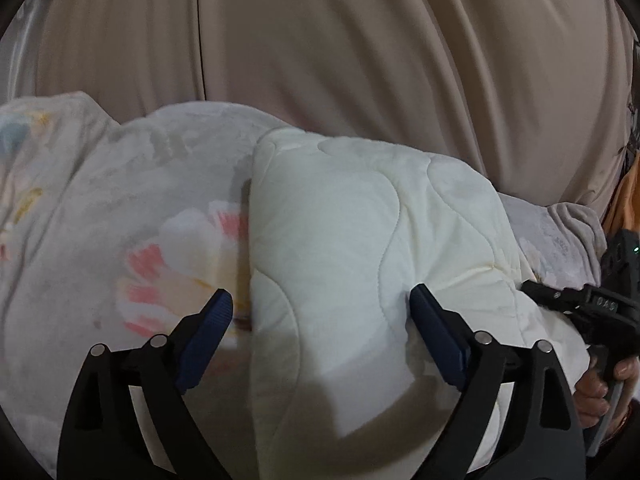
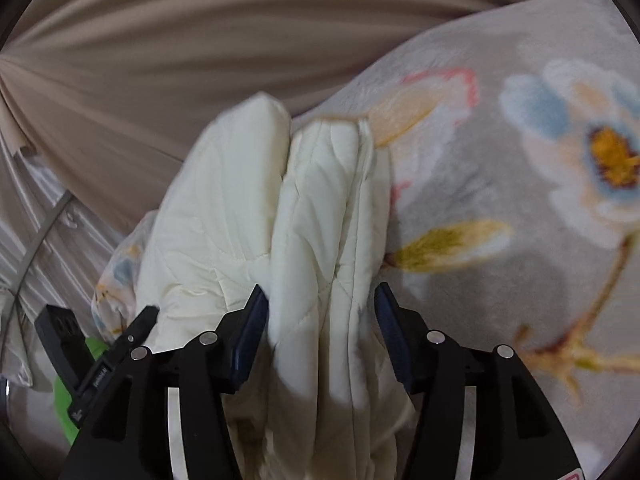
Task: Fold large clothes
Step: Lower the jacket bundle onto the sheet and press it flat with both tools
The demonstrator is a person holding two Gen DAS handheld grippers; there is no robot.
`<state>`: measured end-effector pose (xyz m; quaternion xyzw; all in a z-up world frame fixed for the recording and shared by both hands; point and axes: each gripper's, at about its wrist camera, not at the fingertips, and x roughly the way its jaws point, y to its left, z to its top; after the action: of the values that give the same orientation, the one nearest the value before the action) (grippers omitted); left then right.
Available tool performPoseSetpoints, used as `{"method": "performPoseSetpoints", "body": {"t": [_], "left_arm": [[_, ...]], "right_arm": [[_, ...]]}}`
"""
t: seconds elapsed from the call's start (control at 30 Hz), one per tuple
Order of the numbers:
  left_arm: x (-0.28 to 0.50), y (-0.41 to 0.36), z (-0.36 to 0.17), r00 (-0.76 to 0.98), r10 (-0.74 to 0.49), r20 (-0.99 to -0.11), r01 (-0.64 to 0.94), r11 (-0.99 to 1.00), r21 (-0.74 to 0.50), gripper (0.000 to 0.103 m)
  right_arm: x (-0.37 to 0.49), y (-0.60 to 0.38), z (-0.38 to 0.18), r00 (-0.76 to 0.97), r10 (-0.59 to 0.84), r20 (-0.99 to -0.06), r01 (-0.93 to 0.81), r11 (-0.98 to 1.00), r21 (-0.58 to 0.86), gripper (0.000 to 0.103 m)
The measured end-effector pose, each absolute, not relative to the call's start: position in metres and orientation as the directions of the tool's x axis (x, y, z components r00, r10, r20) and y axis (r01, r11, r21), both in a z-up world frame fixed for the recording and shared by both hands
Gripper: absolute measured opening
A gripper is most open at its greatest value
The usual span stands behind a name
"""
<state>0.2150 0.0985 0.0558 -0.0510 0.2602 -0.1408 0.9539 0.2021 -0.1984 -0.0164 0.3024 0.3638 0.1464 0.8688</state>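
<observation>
My left tongs stand wide apart, their blue pads on either side of the folded cream quilt. The right pad presses against the quilt's side; the left one hangs over the floral blanket and I cannot tell if it touches anything. The quilt lies on that blanket, which covers the bed, with a beige curtain hanging behind. The quilt's near end is cut off below my tongs, and a shadow hides its lower part.

My right tongs are also apart, with thick folds of the quilt running up between the pads. The left pad seems to rest against the cloth; a thin gap shows beside the right pad, so nothing is clamped. From this side I see two stacked lobes of the quilt, but how many layers lie under them is hidden. The floral blanket spreads to the right, blurred, with a blue and orange flower.

In the left view, the right tongs' body shows at the edge, with part of my right hand on its grip, mostly cut off. In the right view, the left tongs peek in at lower left, only one black tip clear. Something green lies beneath them; I cannot make out what. An orange patch sits at the far right edge of the left view, too cut off to name.
</observation>
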Motion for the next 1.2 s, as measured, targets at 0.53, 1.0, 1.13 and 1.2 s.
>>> {"method": "performPoseSetpoints", "body": {"t": [0.53, 1.0, 1.13, 1.2], "left_arm": [[0.166, 0.057, 0.078, 0.821, -0.105, -0.56, 0.141, 0.99, 0.021, 0.094], [0.168, 0.064, 0.056, 0.802, -0.098, -0.59, 0.105, 0.994, -0.023, 0.095], [0.165, 0.061, 0.055, 0.797, -0.104, -0.595, 0.11, 0.994, -0.027, 0.095], [0.16, 0.06, 0.056, 0.794, -0.107, -0.599, 0.115, 0.993, -0.025, 0.095]], "right_arm": [[0.163, -0.112, 0.028, 0.732, 0.206, -0.65, -0.121, 0.977, 0.173, 0.0], [0.131, -0.121, 0.034, 0.762, 0.208, -0.613, -0.1, 0.973, 0.206, 0.001], [0.132, -0.114, 0.013, 0.71, 0.18, -0.681, -0.094, 0.982, 0.162, 0.0], [0.134, -0.113, 0.006, 0.697, 0.176, -0.695, -0.083, 0.983, 0.166, 0.0]]}}
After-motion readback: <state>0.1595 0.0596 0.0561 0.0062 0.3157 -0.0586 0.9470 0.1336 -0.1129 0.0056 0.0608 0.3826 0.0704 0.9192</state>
